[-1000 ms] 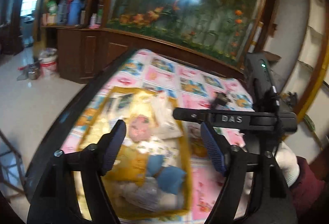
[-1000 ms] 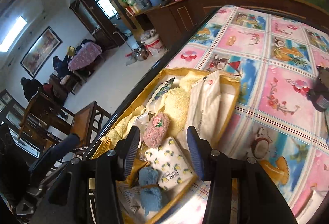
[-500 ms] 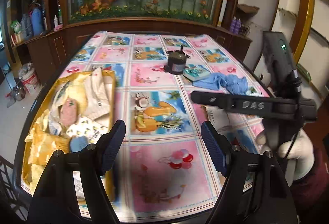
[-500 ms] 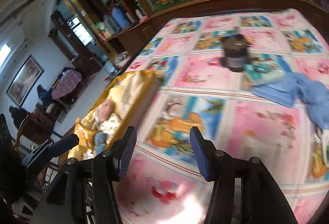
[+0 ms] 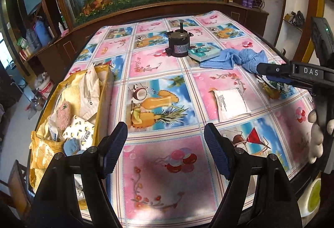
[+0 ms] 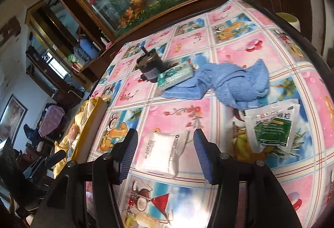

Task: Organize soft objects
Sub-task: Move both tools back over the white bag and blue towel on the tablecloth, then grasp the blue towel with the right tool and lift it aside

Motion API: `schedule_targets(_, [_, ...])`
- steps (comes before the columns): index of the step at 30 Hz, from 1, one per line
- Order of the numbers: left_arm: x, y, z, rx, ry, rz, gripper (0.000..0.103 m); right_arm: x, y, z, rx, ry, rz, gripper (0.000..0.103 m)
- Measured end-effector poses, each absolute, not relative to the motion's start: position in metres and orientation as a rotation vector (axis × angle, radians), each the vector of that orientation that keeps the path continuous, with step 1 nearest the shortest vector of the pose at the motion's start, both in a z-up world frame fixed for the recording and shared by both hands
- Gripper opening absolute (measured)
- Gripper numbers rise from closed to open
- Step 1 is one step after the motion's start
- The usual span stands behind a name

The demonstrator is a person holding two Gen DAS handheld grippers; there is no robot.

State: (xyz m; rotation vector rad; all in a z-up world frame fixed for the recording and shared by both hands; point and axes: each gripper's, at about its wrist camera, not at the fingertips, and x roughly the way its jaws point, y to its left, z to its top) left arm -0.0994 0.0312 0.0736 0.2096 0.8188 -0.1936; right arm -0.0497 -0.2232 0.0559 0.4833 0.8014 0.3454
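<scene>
Both grippers have swung from the yellow box [image 5: 104,90] at the table's left edge; right gripper [image 6: 165,152], jaws apart like the left gripper [image 5: 166,148], should straddle the white packet [image 6: 161,151] mid-table squarely.

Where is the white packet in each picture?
Left wrist view: the white packet lies right of centre on the table.
Right wrist view: the white packet sits low in the middle, seen between the right gripper's fingers.
Shared landmark: the blue towel beyond it.
</scene>
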Motion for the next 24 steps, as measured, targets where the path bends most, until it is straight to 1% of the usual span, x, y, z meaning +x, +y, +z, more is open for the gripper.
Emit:
schedule_targets(13, [-0.091,0.029,0.061,0.220,0.863,-0.166,0.077,-0.048,-0.233,0.052,0.490,0.808,0.335,0.056])
schedule_targets(24, [-0.087,0.038,0.056,0.218,0.862,-0.138,0.077,-0.040,-0.234,0.052,0.477,0.822,0.310,0.056])
